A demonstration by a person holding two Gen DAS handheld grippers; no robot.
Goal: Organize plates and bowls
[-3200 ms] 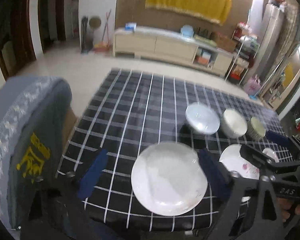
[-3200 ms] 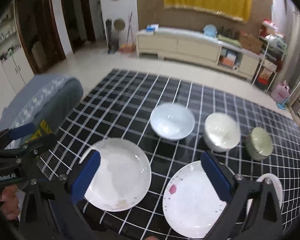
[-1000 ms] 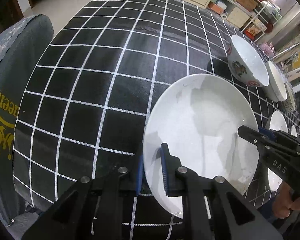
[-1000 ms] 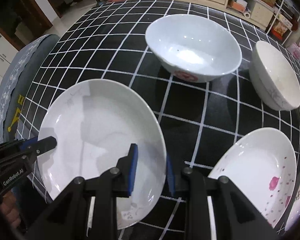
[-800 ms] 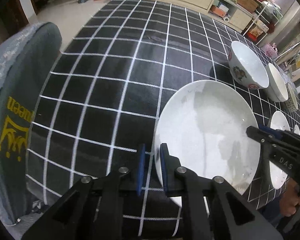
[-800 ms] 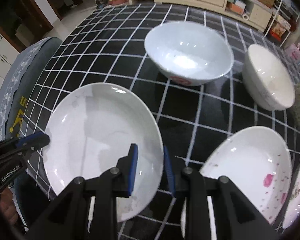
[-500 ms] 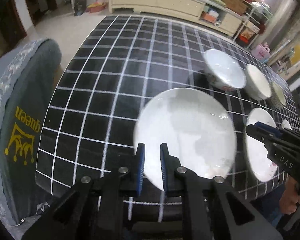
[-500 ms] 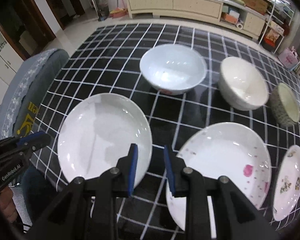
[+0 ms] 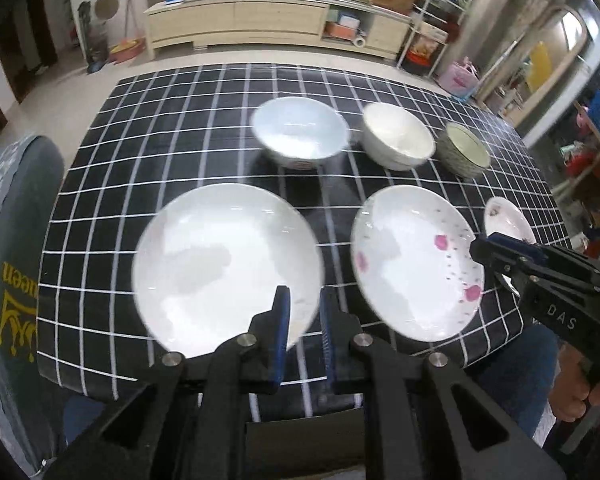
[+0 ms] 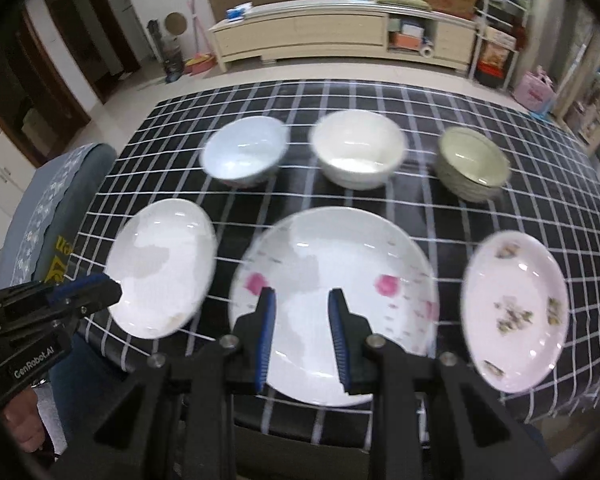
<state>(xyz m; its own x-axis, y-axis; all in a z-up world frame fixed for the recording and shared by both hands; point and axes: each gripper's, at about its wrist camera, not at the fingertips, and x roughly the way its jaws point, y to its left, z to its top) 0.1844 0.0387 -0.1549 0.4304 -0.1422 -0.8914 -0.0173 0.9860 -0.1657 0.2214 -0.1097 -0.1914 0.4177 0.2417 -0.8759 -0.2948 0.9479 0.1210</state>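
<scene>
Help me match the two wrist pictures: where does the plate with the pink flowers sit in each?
Left wrist: the flowered plate lies right of centre, right of the plain white plate.
Right wrist: it fills the lower centre, behind the right gripper.
Shared landmark: the green bowl, rightmost of three.

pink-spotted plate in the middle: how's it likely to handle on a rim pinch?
The pink-spotted plate looks like glazed ceramic with highlights on it, so probably stiff, slick and chippable. It is wide and shallow, so held by one edge it would likely sag out of the right gripper.
</scene>
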